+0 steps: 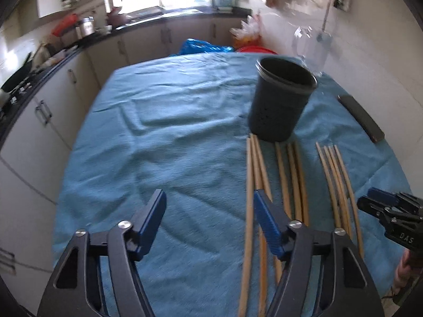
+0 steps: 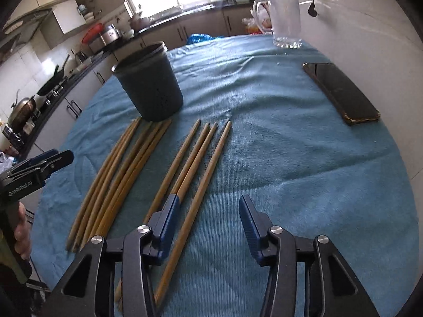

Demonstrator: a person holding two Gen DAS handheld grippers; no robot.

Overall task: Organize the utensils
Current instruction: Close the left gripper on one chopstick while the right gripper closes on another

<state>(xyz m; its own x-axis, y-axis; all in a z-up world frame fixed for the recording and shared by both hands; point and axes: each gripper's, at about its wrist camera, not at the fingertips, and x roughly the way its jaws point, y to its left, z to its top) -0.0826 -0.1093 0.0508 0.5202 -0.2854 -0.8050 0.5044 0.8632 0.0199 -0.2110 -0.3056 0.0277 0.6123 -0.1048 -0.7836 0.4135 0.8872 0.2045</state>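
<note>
Several wooden chopsticks lie in loose bundles on a blue towel, pointing toward a dark perforated utensil cup that stands upright and looks empty. In the left wrist view the chopsticks lie in three groups in front of the cup. My left gripper is open and empty above the towel, left of the chopsticks. My right gripper is open and empty, low over the near ends of the right chopstick group. Each gripper shows at the edge of the other's view.
A black phone lies on the towel at the right. A clear glass mug stands at the table's far right edge. Kitchen cabinets and a counter with pots run along the left and back. A white wall is on the right.
</note>
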